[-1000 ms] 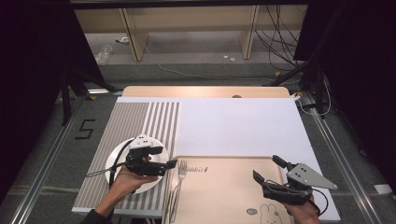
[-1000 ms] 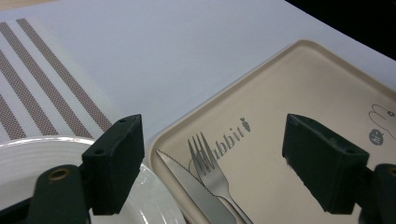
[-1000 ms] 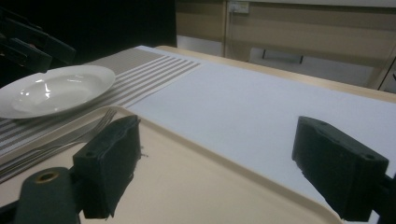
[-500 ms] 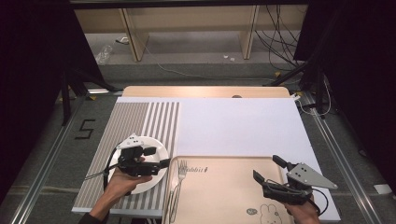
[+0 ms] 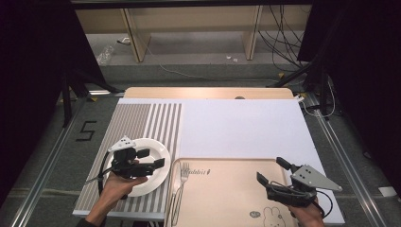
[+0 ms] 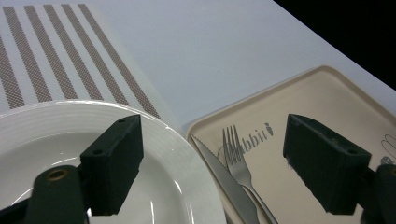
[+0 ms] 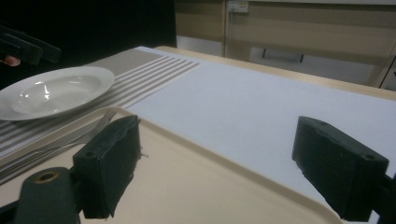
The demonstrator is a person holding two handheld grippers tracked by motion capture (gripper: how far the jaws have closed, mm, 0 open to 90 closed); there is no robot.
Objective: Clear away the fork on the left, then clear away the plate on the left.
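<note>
Above the glossy white ribbed-rim plate (image 5: 153,163), the left gripper (image 5: 151,158) hovers, jaws wide apart, gripping nothing.

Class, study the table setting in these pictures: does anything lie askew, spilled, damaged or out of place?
Nothing looks spilled or broken. One oddity: the fork and knife lie together inside the beige tray along its left edge, not either side of the white plate, which sits empty on the striped placemat.
</note>
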